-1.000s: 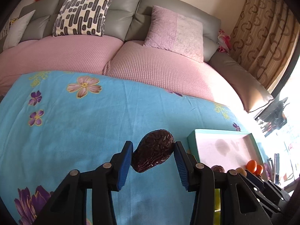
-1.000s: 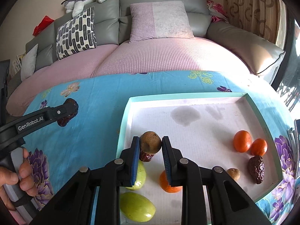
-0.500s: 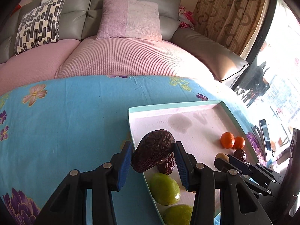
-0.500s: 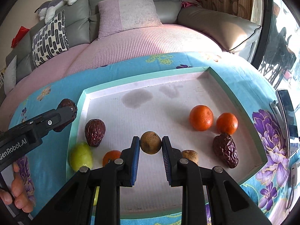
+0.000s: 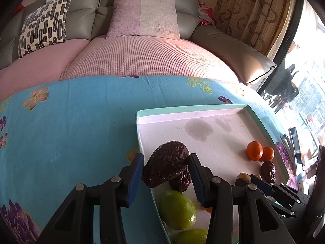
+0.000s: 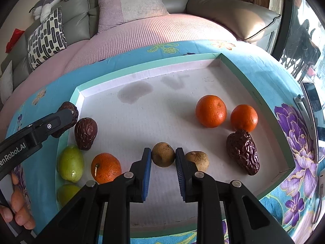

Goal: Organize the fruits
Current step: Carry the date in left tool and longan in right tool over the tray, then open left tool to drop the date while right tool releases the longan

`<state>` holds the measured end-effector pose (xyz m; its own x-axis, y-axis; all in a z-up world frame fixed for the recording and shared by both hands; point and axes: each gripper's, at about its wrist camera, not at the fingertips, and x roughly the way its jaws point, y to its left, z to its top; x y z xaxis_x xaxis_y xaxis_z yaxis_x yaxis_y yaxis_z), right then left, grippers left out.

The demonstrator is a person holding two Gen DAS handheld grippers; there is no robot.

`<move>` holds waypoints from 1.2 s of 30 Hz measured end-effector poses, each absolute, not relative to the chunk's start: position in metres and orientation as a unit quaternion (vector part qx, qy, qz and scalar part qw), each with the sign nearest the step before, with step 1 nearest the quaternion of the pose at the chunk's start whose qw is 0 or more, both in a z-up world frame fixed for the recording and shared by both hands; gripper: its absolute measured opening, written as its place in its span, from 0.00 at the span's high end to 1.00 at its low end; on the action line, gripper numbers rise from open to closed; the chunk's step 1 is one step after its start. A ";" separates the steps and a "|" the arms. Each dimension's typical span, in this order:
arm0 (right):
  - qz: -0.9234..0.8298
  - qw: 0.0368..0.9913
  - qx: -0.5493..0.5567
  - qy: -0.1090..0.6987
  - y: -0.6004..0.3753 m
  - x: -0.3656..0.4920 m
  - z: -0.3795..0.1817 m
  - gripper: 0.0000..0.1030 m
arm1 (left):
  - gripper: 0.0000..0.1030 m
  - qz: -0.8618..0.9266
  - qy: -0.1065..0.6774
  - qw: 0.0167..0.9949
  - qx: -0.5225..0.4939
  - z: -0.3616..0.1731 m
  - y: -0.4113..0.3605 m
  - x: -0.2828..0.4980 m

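Left gripper (image 5: 166, 170) clamps a wrinkled dark date (image 5: 165, 168) over the tray's (image 6: 251, 77) left rim; above a second date (image 6: 85, 130) | right gripper (image 6: 163, 159) pinches a brown longan (image 6: 163, 155) at the tray's near middle; another longan (image 6: 198, 159) just beside | oranges (image 6: 210, 110) and third date (image 6: 242, 151) on the tray's right; green fruit (image 6: 71, 163) at its left.
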<state>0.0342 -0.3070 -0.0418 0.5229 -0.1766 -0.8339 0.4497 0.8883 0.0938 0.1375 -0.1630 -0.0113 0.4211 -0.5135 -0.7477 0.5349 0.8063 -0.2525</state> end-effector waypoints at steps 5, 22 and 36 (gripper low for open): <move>-0.178 0.861 0.156 0.449 -0.310 0.033 -0.040 0.76 | 0.53 -0.317 0.436 0.842 0.016 -0.008 -0.168 0.133; -0.176 0.853 0.164 0.463 -0.326 0.024 -0.046 0.75 | 0.53 -0.343 0.467 0.813 0.045 -0.013 -0.211 0.109; -0.167 0.858 0.145 0.463 -0.318 0.021 -0.044 0.73 | 0.46 -0.309 0.460 0.831 0.041 0.005 -0.191 0.099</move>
<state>0.0207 -0.3185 -0.0439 0.5157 -0.1521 -0.8432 0.4211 0.9020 0.0949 0.0991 -0.1908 0.0054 0.3859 -0.4771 -0.7896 0.5516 0.8054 -0.2170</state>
